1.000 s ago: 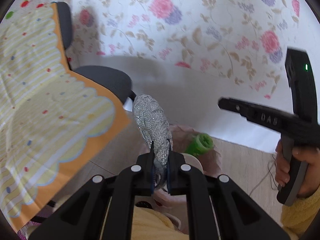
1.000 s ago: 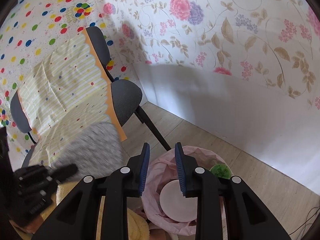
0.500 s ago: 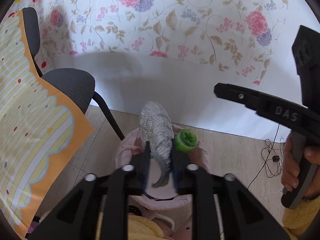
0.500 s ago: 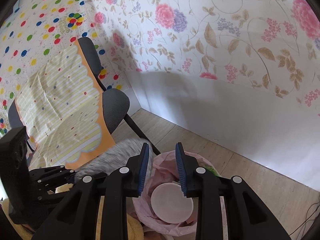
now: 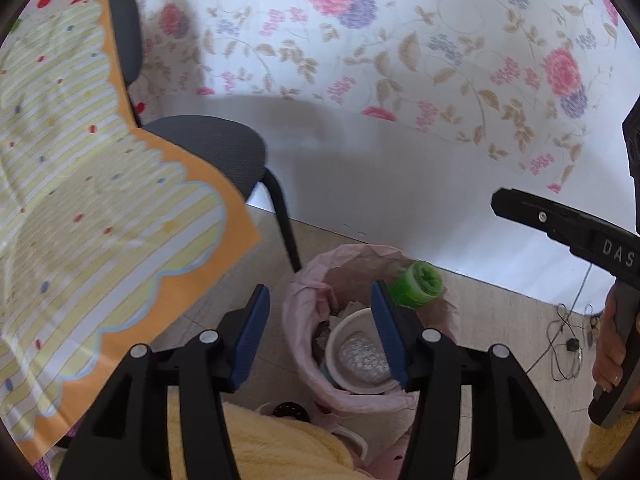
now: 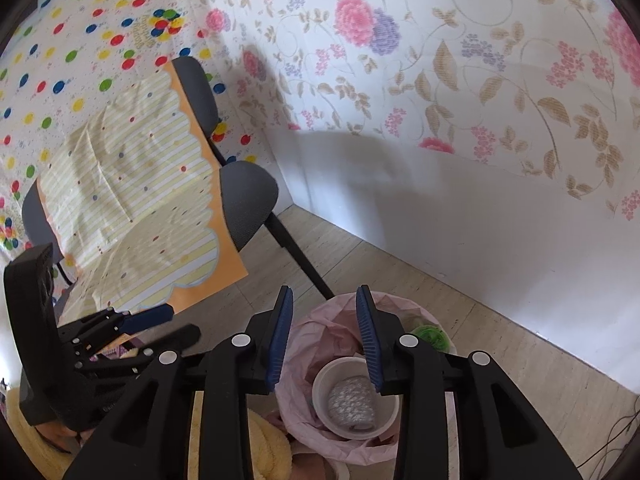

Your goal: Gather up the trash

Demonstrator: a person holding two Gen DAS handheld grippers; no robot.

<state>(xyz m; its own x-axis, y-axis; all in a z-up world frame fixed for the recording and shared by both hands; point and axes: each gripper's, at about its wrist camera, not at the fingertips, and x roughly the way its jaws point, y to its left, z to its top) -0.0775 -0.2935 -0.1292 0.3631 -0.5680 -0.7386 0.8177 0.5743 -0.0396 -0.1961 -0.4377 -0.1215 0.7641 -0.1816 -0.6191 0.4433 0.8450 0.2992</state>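
Observation:
A bin lined with a pink bag (image 5: 304,304) (image 6: 316,332) stands on the floor below both grippers. Inside it a white bowl (image 5: 340,340) (image 6: 324,380) holds a silver glittery wad (image 5: 362,360) (image 6: 352,398). A green crumpled item (image 5: 416,284) (image 6: 432,336) rests at the bin's far rim. My left gripper (image 5: 318,328) is open and empty above the bin. My right gripper (image 6: 324,336) is open and empty above the bin too; it shows at the right of the left wrist view (image 5: 560,224).
A dark grey chair (image 5: 208,152) (image 6: 248,196) draped with a yellow striped, orange-edged cloth (image 5: 100,220) (image 6: 140,200) stands left of the bin. Floral wall behind. A cable (image 5: 568,332) lies on the floor at right. Yellow fuzzy fabric (image 5: 280,448) lies below.
My left gripper opened and let go of the silver glittery wad, which dropped into the white bowl in the bin. The right gripper stayed open above the bin.

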